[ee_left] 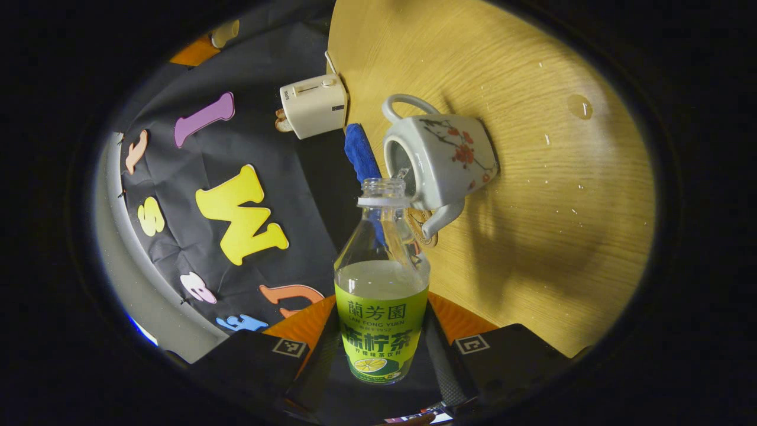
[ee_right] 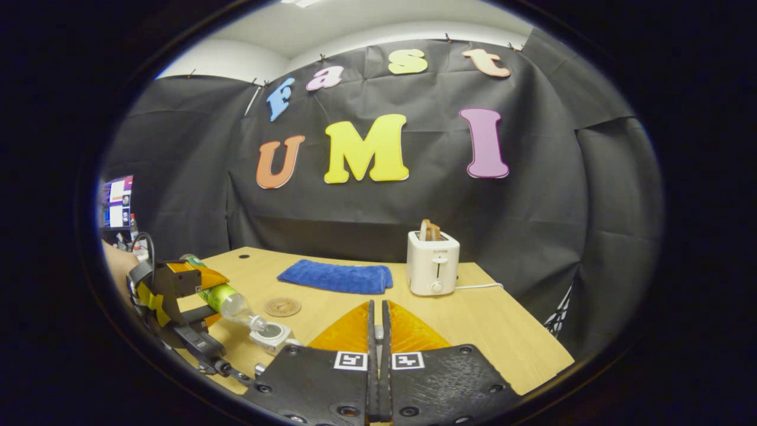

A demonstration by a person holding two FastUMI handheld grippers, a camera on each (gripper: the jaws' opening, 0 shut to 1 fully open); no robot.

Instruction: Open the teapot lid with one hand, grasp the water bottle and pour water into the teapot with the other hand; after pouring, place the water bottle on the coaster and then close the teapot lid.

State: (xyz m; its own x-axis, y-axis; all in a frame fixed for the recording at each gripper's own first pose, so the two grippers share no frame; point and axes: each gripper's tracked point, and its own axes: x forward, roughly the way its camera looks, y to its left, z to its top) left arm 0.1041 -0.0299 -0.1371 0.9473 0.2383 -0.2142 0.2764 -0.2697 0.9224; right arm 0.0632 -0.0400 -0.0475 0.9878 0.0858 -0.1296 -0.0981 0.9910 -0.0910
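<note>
Nearest the lens in left gripper view: left gripper [ee_left: 381, 349], fingers either side of a clear plastic water bottle w/ yellow-green label [ee_left: 381, 307], pressing on its lower body at 6 o'clock. Bottle cap off, neck pointing to 12, mouth right at the opening of the white ceramic teapot w/ red blossom print [ee_left: 440, 163]. Whole view rolled, so the bottle is tipped over for the pour. Liquid level sits approx at the label's top edge; a thin run of water seems to reach the pot's mouth, hard to be sure. Teapot opening bare, no lid on it. Round tan coaster [ee_left: 423, 228] peeks out just behind the spout, at approx 5 o'clock from the pot. Droplets on the light wood table [ee_left: 532, 207].

Right gripper view: right gripper [ee_right: 377, 331] at 6 o'clock, fingers closed nearly together, slim gap only; cannot tell whether the lid is pinched below them, nothing visible between the tips. At 8 o'clock the left gripper w/ tilted bottle over the teapot. Coaster just beyond the pot, toward 10 from it. Folded blue cloth [ee_right: 337, 277] and white toaster [ee_right: 433, 263] further back, well apart from the work.

Step, by my read: pouring, mid-task. Next calls for: tip bottle back upright w/o dripping, carry it past the pot to the coaster, set down flat, let go; then lid back on.
</note>
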